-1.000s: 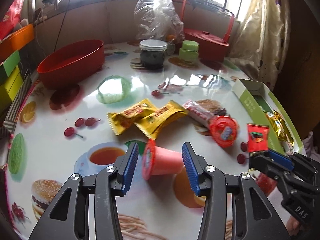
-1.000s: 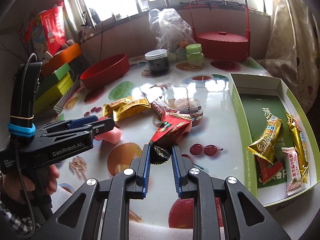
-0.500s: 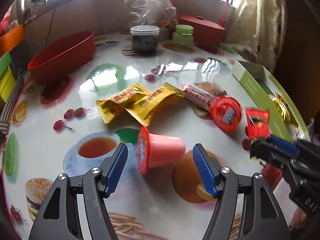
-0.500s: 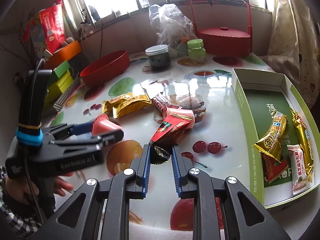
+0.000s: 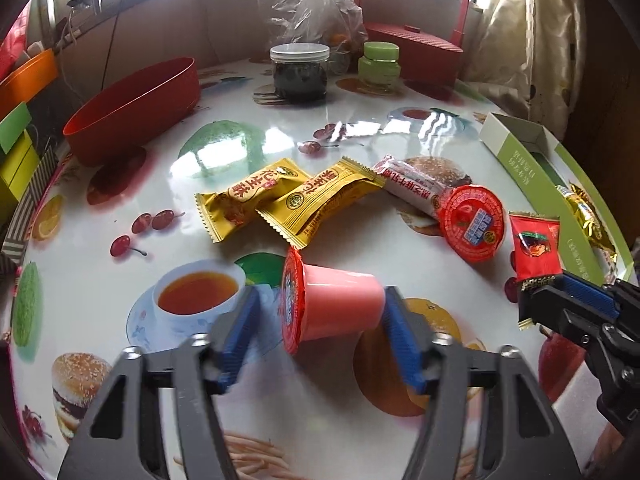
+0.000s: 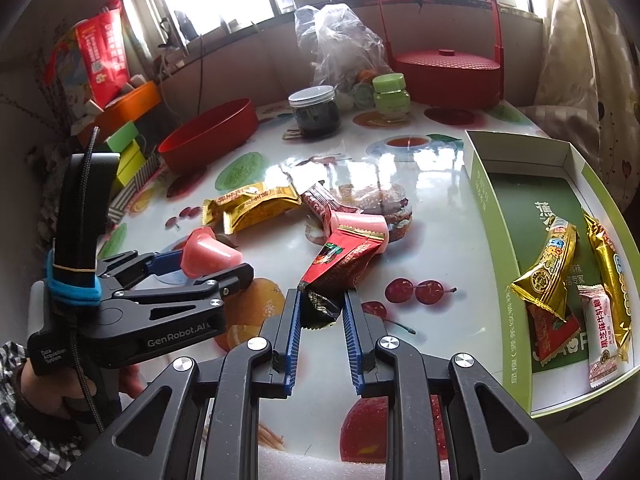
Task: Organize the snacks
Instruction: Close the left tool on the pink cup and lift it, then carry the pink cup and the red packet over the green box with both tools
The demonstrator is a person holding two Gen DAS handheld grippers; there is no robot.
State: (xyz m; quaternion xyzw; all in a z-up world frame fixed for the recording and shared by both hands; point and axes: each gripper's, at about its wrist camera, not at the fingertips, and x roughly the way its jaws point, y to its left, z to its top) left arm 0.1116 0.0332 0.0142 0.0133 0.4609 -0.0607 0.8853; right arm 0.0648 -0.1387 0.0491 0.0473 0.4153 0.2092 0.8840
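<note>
My left wrist camera sits just behind the left gripper (image 5: 320, 332), angled down and close over the table (image 5: 100, 280), facing the window wall. My right wrist camera rides behind the right gripper (image 6: 320, 316), also tilted down, from further right. Both views share the yellow wrappers (image 5: 288, 200) (image 6: 252, 204), the red oval bowl (image 5: 136, 112) (image 6: 208, 134) and the green box (image 5: 532, 160) (image 6: 496, 240); each also catches the other gripper.

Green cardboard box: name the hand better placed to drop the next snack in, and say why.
Right. The right tongs are already shut on the red foil packet, and the green cardboard box lies on that side. The left tongs have just been closing around the pink jelly cup, farther from the box.
</note>
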